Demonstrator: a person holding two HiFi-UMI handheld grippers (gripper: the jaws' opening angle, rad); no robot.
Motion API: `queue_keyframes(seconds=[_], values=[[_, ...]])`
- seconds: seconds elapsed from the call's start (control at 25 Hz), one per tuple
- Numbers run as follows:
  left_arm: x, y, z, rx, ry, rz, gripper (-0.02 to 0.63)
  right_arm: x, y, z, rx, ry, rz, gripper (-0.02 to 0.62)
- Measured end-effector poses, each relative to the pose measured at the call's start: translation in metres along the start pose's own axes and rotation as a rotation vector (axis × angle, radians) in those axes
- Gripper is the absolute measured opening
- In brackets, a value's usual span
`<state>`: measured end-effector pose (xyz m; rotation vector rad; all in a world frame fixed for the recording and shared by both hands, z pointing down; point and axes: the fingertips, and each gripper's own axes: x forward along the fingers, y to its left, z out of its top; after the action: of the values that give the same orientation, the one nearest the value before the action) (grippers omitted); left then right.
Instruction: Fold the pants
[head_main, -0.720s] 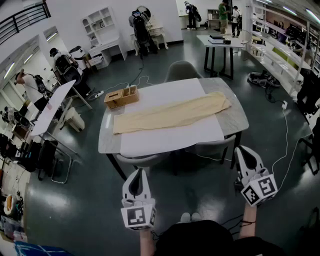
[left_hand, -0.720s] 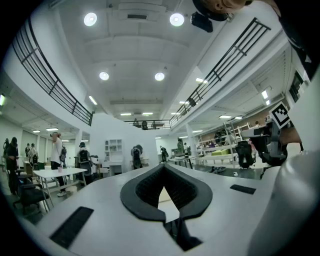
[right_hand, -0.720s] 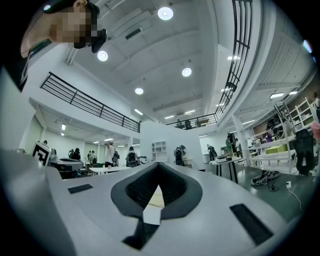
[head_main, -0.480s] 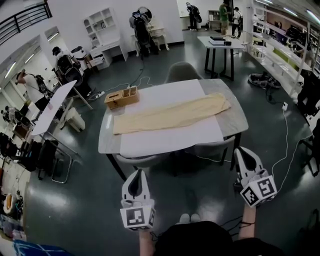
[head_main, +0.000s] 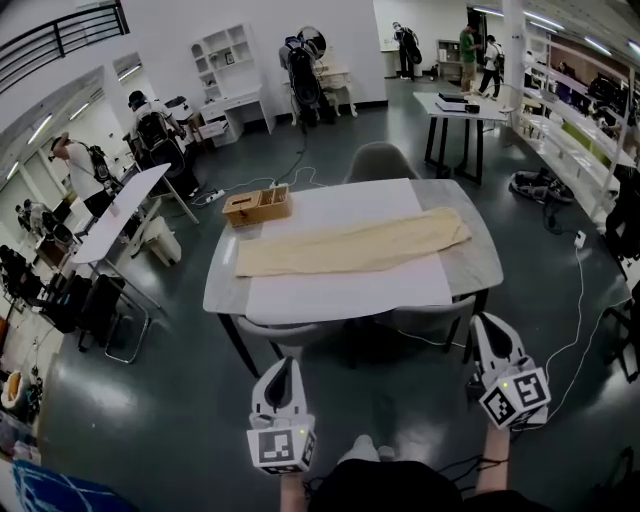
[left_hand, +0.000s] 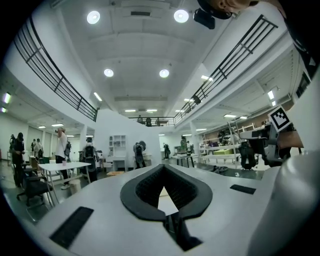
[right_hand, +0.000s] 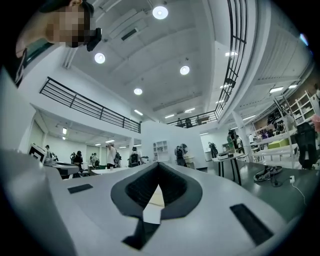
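Observation:
Beige pants lie flat and stretched lengthwise across a white sheet on the grey table, waist end at the right. Both grippers hang well short of the table, close to my body above the floor. My left gripper is shut and holds nothing; in its own view the left gripper points level toward the table. My right gripper is also shut and holds nothing; in its own view the right gripper points slightly upward.
A wooden box stands at the table's far left corner. One grey chair is at the far side, two more at the near side. Cables cross the dark floor at right. People and other tables fill the background.
The head view has shifted slightly, so the table sits a little lower and larger in the picture. Both grippers stay shut and low in front of my body.

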<state>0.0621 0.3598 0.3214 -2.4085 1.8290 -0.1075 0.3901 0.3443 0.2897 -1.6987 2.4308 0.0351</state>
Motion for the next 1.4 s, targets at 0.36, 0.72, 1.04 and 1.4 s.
queue_keyframes(seconds=[0.36,0.72,1.04,1.4], values=[[0.017,0.001,-0.006,0.003,0.024,0.014,0.008,0.018,-0.013,-0.006,0.076,-0.024,0.025,0.015],[0.065,0.012,-0.013,-0.018,0.033,0.009,0.008,0.061,-0.033,-0.02,0.05,0.014,-0.001,0.015],[0.137,0.037,-0.018,-0.033,0.025,-0.012,0.008,0.124,-0.052,-0.035,0.067,0.014,-0.017,0.015],[0.218,0.061,-0.029,-0.059,0.035,-0.071,0.008,0.194,-0.063,-0.045,0.04,0.042,-0.041,0.015]])
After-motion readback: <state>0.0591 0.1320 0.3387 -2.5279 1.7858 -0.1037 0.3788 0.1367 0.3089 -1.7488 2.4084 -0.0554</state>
